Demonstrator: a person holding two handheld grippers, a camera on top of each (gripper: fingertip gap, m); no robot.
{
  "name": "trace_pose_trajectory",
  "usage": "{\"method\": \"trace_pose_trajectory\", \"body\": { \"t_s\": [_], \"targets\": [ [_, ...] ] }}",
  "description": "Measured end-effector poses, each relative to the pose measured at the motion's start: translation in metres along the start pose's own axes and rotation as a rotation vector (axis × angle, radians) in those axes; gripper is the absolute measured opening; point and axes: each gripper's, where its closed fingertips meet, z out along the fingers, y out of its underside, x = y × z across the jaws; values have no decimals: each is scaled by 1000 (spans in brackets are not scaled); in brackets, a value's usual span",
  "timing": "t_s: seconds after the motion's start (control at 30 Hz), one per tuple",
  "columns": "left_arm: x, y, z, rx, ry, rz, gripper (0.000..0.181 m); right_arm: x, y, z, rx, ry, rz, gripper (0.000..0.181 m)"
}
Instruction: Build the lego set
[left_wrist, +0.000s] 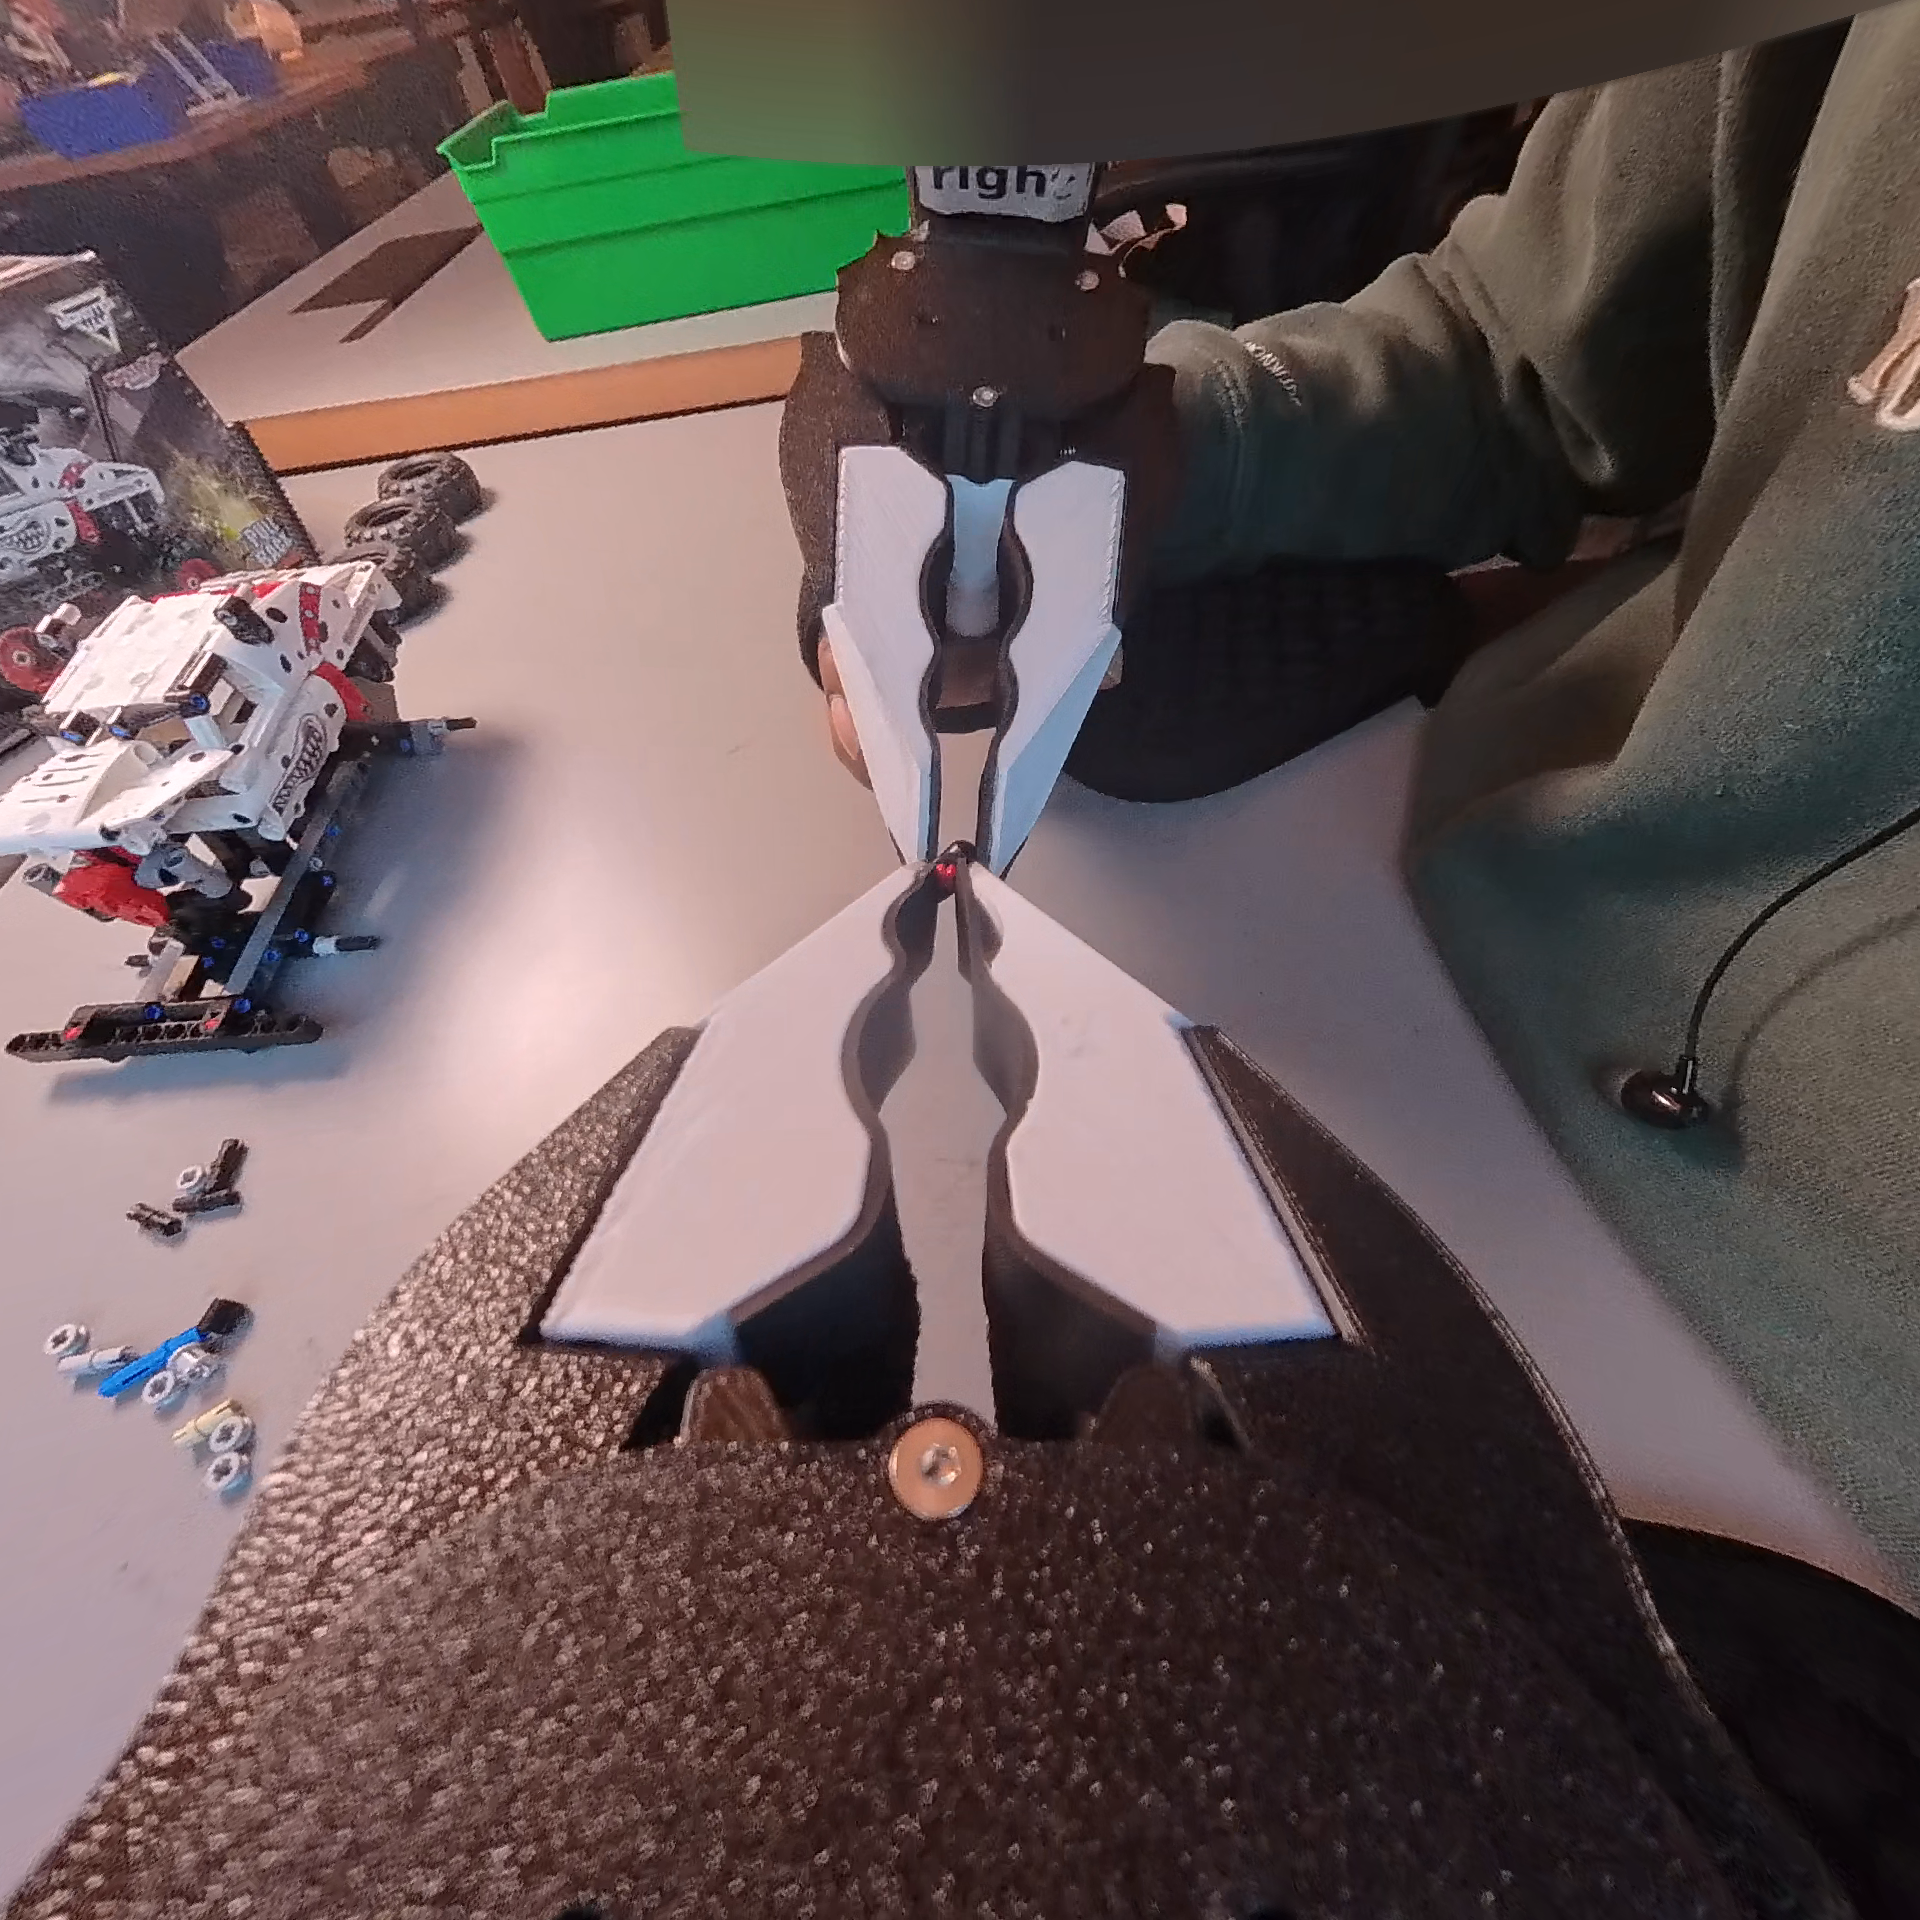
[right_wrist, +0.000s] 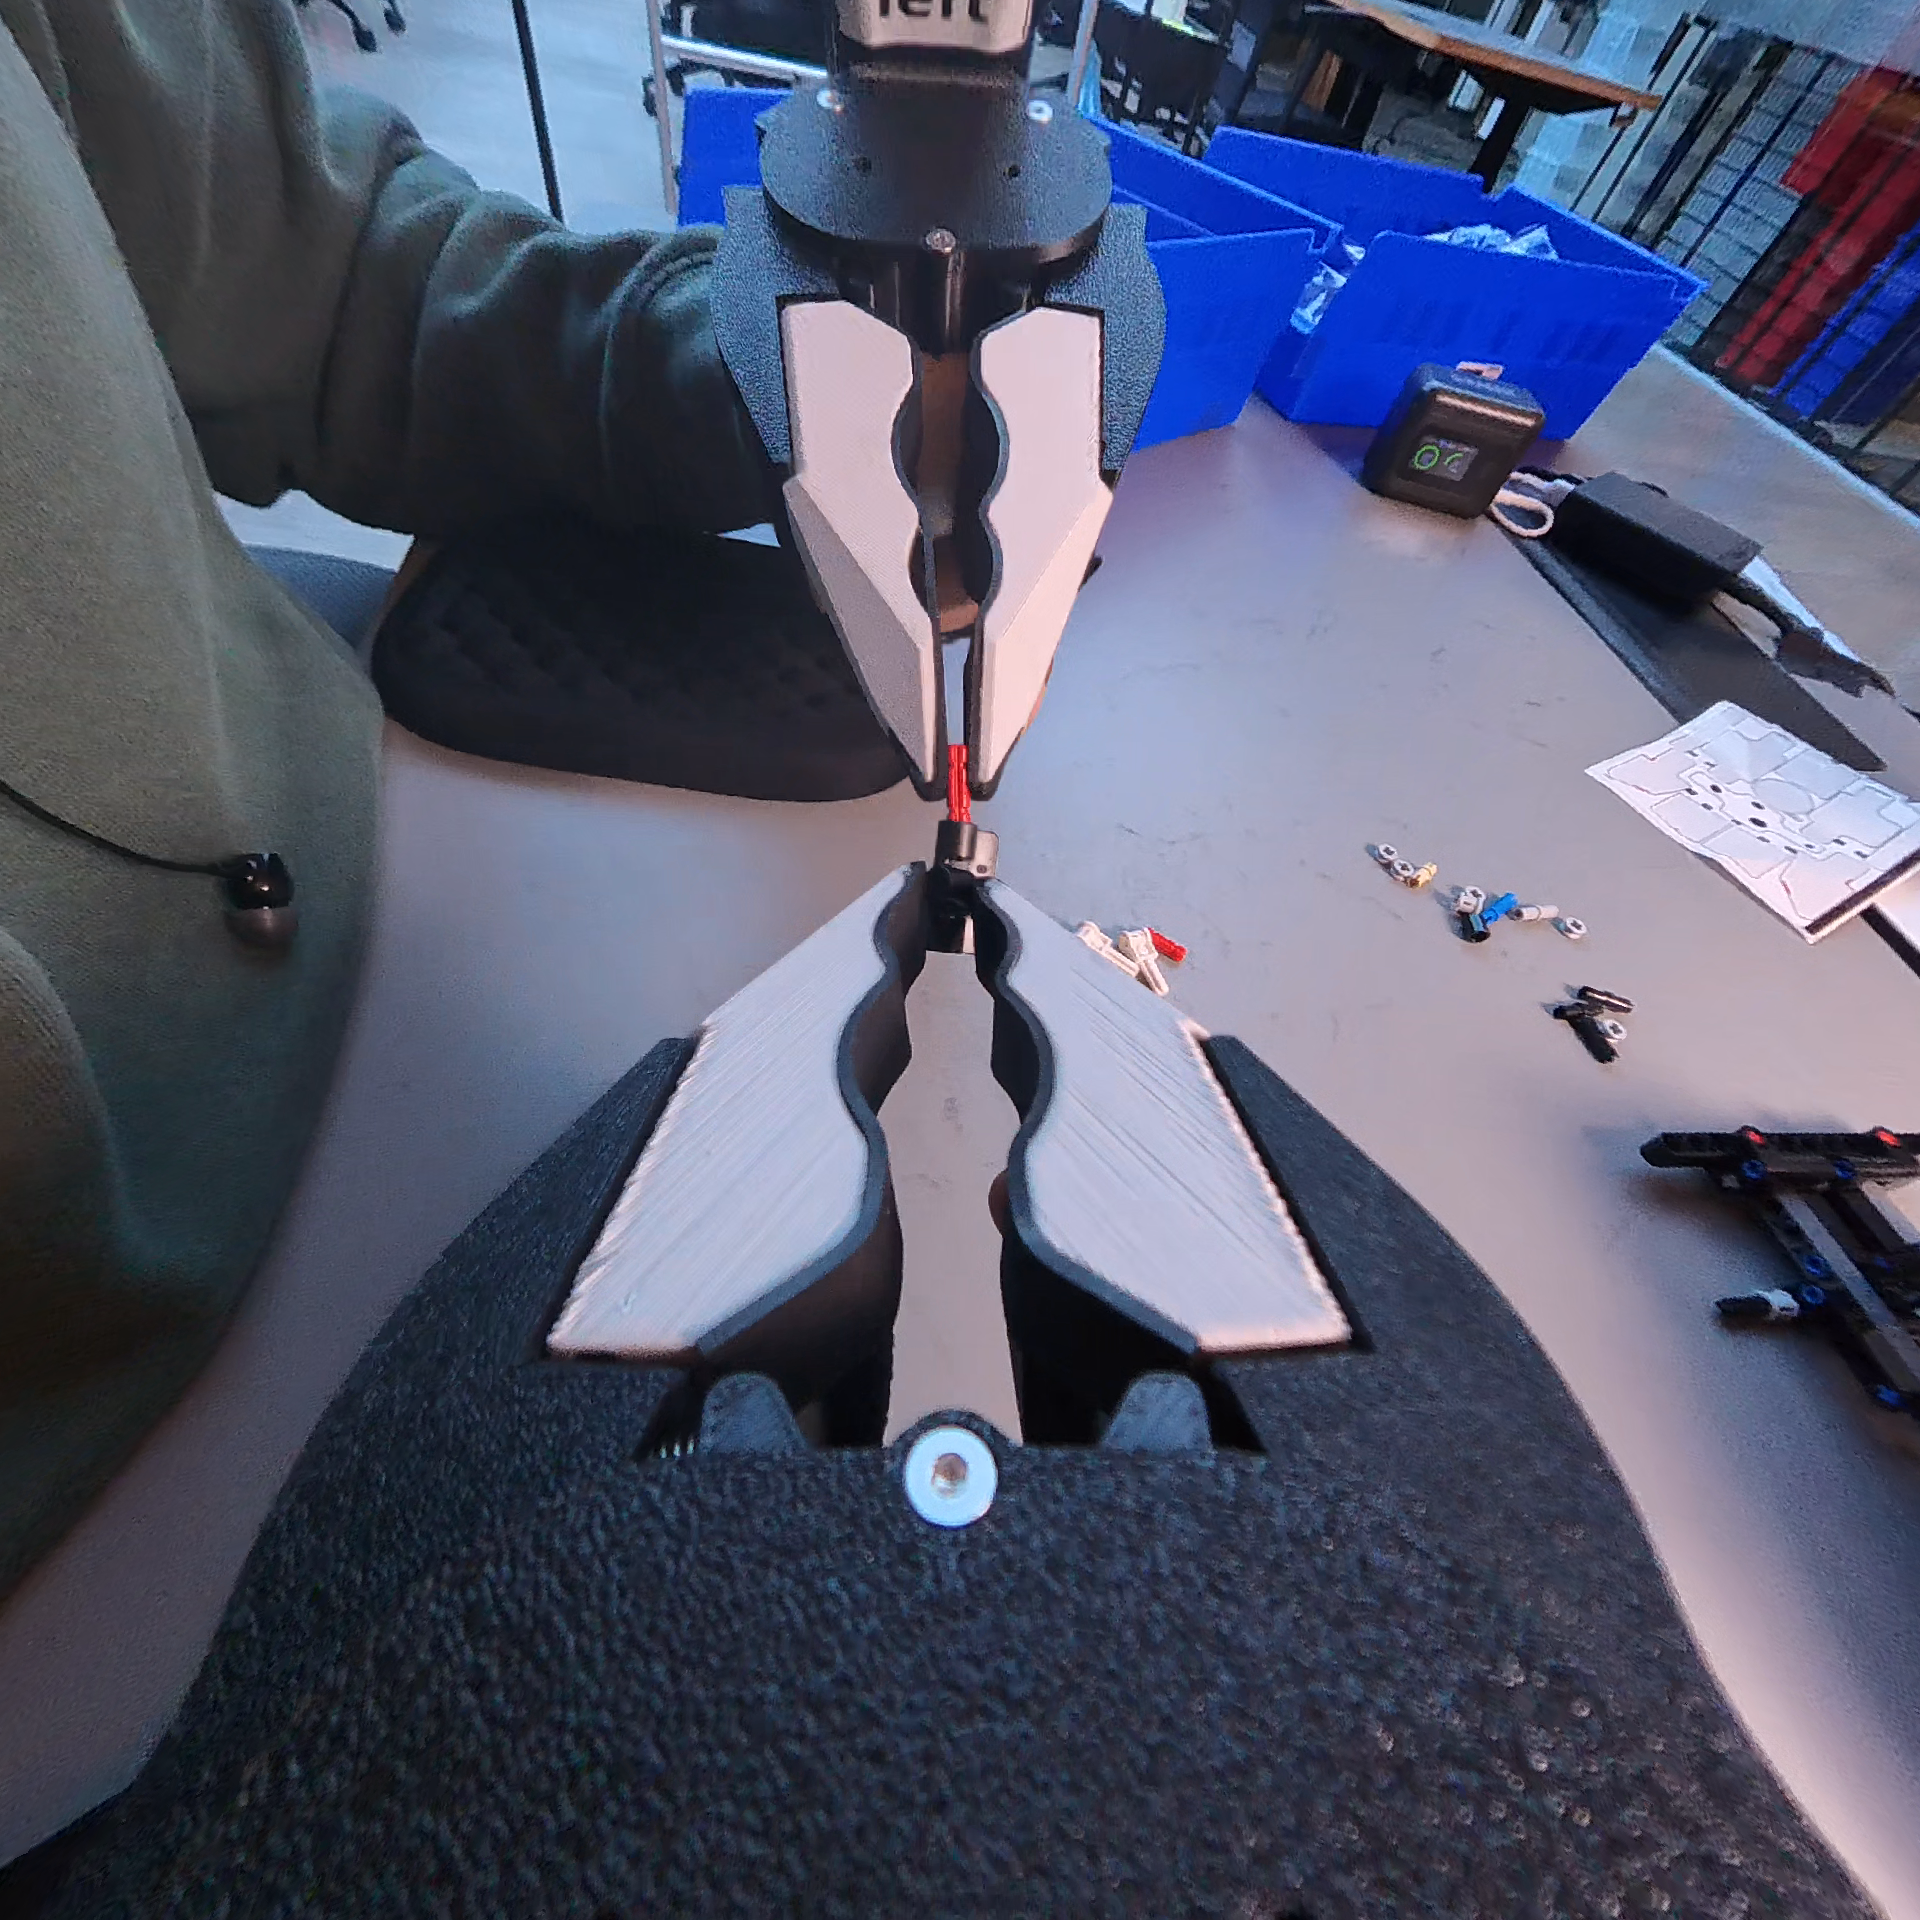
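My left gripper (left_wrist: 943, 881) is shut on a small red pin (left_wrist: 945, 871), held tip to tip against my right gripper (left_wrist: 958, 847) above the grey table. In the right wrist view, my right gripper (right_wrist: 951, 906) is shut on a small black connector (right_wrist: 960, 847). The left gripper (right_wrist: 956, 777) faces it with the red pin (right_wrist: 958, 788) pointing down onto the connector's top. I cannot tell how far the pin sits in the connector. The partly built white spotted truck (left_wrist: 208, 717) on its black frame (right_wrist: 1818, 1195) lies off to the side.
Black tyres (left_wrist: 416, 520) and the set's box (left_wrist: 94, 416) lie behind the truck. Loose small parts (left_wrist: 166, 1361) (right_wrist: 1486, 899) and pins (right_wrist: 1132, 945) lie on the table. A green bin (left_wrist: 644, 229), blue bins (right_wrist: 1455, 312), a black device (right_wrist: 1449, 442) and a sticker sheet (right_wrist: 1766, 810) stand farther off. The grippers are tip to tip, or close to it. Left tips and right tips are each some 25 centimetres from the partly built white spotted truck (left_wrist: 208, 717).
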Motion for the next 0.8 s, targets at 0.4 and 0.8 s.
{"method": "trace_pose_trajectory", "body": {
  "t_s": [0.4, 0.8],
  "targets": [
    [5, 6, 5, -11, 72, -120, 1, -2, 8, 3, -41, 31, -101, 6],
    [3, 7, 10, -40, 3, -45, 1, 1, 9, -1, -53, 49, -100, 5]
  ]
}}
